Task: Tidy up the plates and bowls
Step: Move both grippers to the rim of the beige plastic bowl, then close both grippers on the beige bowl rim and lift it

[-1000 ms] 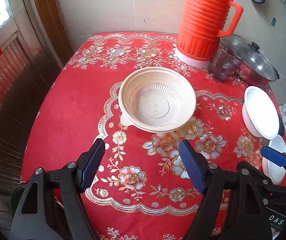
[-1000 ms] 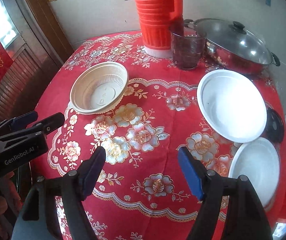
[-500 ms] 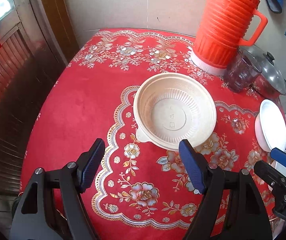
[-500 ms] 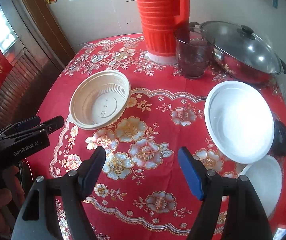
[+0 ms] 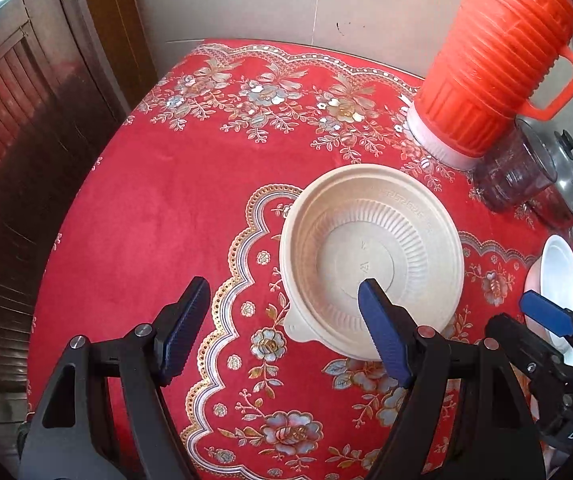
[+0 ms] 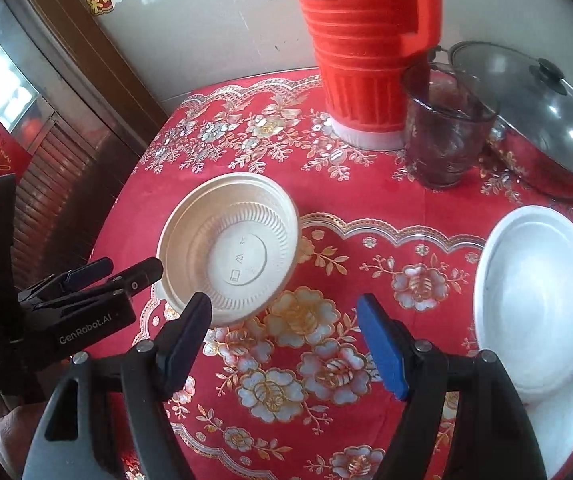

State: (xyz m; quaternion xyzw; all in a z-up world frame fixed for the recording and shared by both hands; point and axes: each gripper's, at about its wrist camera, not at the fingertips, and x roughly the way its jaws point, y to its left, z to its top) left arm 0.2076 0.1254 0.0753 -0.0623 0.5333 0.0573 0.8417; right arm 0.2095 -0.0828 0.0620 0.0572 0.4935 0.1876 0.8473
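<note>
Hand (image 6: pixel 4 424) under left tool (image 6: pixel 126 276), right wrist view only

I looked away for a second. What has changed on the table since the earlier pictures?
Both grippers have closed in on the beige bowl: the left gripper now has one finger over its near rim, and the right gripper has slid toward it. Nothing is gripped; both stay open. The bowl, white plate, jug and pot haven't moved.

Left gripper (image 5: pixel 282 304) of black angular arms, ridged blue pads, silver pivot screws; right gripper (image 6: pixel 284 314) alike, blue-padded; white "GenRobot.AI" lettering on the left one's black side; bare hand (image 6: pixel 4 420) beneath
</note>
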